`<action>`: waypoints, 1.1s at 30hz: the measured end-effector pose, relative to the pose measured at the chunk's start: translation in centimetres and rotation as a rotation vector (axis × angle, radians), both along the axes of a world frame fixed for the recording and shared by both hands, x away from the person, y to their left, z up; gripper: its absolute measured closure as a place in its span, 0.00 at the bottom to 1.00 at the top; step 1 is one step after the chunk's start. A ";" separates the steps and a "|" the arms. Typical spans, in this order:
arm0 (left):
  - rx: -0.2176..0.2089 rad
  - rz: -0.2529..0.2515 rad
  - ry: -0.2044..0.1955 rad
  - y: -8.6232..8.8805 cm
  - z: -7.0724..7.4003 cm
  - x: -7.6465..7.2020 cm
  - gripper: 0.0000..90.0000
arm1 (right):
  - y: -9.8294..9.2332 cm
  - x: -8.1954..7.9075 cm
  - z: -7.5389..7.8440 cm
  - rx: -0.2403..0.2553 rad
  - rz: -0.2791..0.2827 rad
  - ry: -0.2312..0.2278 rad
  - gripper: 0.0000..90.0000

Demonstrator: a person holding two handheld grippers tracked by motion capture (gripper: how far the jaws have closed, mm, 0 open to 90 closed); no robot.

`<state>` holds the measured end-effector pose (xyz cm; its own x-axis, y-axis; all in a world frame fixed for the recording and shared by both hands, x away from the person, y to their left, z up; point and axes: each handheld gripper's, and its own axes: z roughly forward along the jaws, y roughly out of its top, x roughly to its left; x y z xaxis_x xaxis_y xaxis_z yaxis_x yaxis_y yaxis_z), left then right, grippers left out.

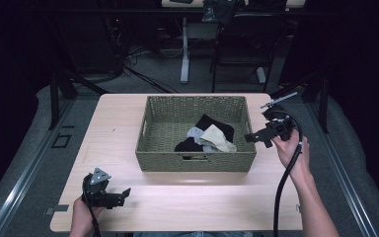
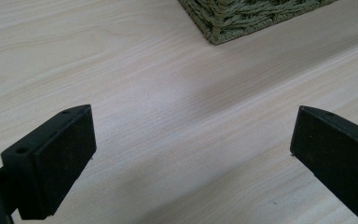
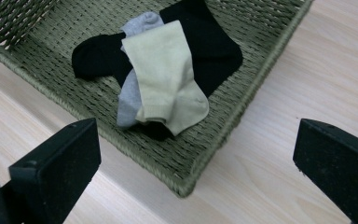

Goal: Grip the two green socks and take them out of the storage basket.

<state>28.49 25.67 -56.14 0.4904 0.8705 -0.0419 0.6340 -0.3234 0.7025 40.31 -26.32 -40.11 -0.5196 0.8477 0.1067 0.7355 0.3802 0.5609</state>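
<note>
— Where do we stand with the socks?

— We see them heaped in the woven basket (image 1: 196, 160), toward its right half: a cream sock (image 3: 165, 79) on top, a grey sock (image 3: 130, 100) under it, and black socks (image 3: 209, 51) beneath both. The basket sits mid-table (image 1: 113, 123), and nothing is gripped yet.

— Which of our grippers is nearer?

— The right gripper (image 1: 258, 138), clearly. We hold it just beside the basket's right wall, above the rim, jaws spread wide and empty, pointing left toward the pile. The left gripper (image 1: 121, 196) rests low at the near left corner of the table, well apart from the basket, its jaws equally wide with only bare wood between them.

— So which way does the pile lie from the right one?

— To its left and a little below, over the rim. In the right gripper view the cream sock runs lengthwise away from us, toe end nearer, cuff farther.

— And the approach?

— We judge the right gripper should cross the rim and dip, closing across the sock's width rather than along its length. The toe end looks the easiest bite.
</note>
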 end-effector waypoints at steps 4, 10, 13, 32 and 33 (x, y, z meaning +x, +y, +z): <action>0.001 -0.001 0.001 0.0 0.0 0.0 0.00 | 1.3 1.0 0.0 -0.012 0.023 0.014 0.00; -0.002 0.001 -0.002 0.0 0.0 0.0 0.00 | 3.3 2.4 0.0 0.000 0.041 0.020 0.00; -0.001 -0.001 -0.002 0.1 0.0 0.0 0.00 | 4.0 3.0 -0.1 0.004 0.048 0.027 0.01; -0.001 -0.003 0.000 0.1 0.0 0.0 0.00 | 9.7 6.9 -4.1 -0.110 0.106 0.128 0.18; -0.001 -0.002 -0.001 0.1 0.0 0.0 0.00 | 9.8 7.1 -4.3 -0.117 0.112 0.139 0.19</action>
